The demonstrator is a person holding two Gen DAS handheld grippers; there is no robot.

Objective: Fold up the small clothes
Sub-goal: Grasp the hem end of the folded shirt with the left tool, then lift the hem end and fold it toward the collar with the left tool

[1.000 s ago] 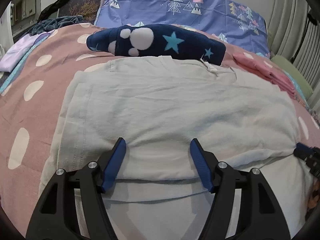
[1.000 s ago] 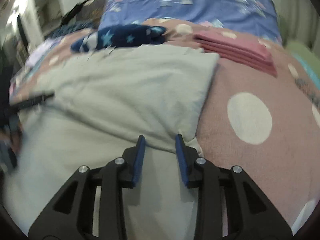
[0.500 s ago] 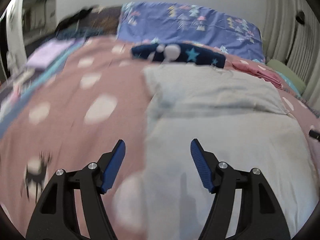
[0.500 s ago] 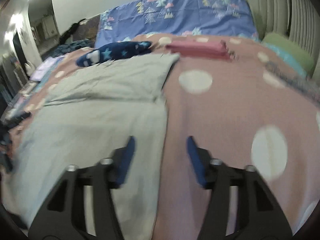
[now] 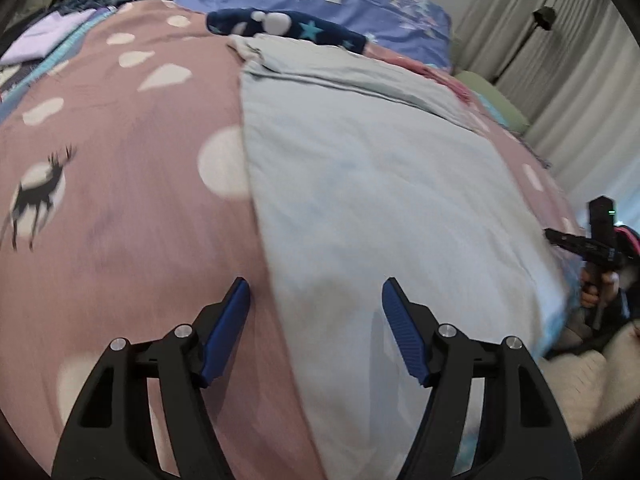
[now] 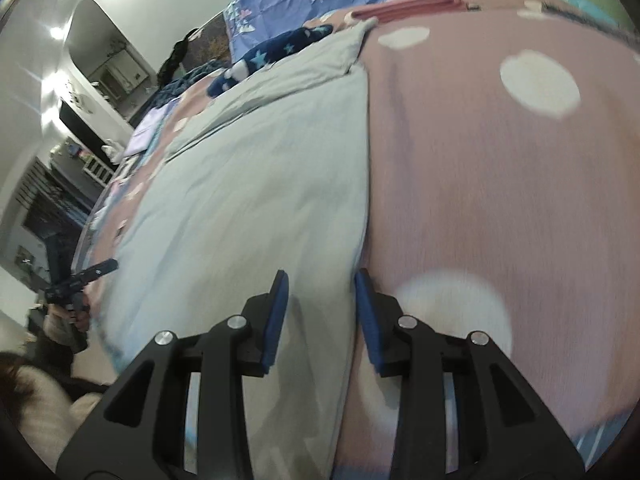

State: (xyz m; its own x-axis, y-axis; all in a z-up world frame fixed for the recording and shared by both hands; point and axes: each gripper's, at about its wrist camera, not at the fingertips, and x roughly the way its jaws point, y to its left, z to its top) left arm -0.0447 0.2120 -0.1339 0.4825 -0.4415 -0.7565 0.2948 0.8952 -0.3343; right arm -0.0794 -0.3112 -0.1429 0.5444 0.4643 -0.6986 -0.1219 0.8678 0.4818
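Pale grey garment [image 5: 380,184] lies flat on the pink spotted bedspread [image 5: 120,208], its far end already doubled over toward the pillow end, just short of a navy star-print item [image 5: 288,28]; folded pink clothes [image 6: 404,8] sit further back. Left gripper [image 5: 316,312] hangs over the garment's left long edge, jaws wide apart, one finger above bedspread and one above cloth, nothing between the pads. Right gripper [image 6: 320,312] straddles the right long edge; jaws have just been closing, part-way together, cloth lying under the gap but not pinched as far as visible. Risks, as judged: pinching bedspread together with the shirt edge; catching only the top layer, so the fold skews; uneven grips on the two sides pulling the garment crooked.
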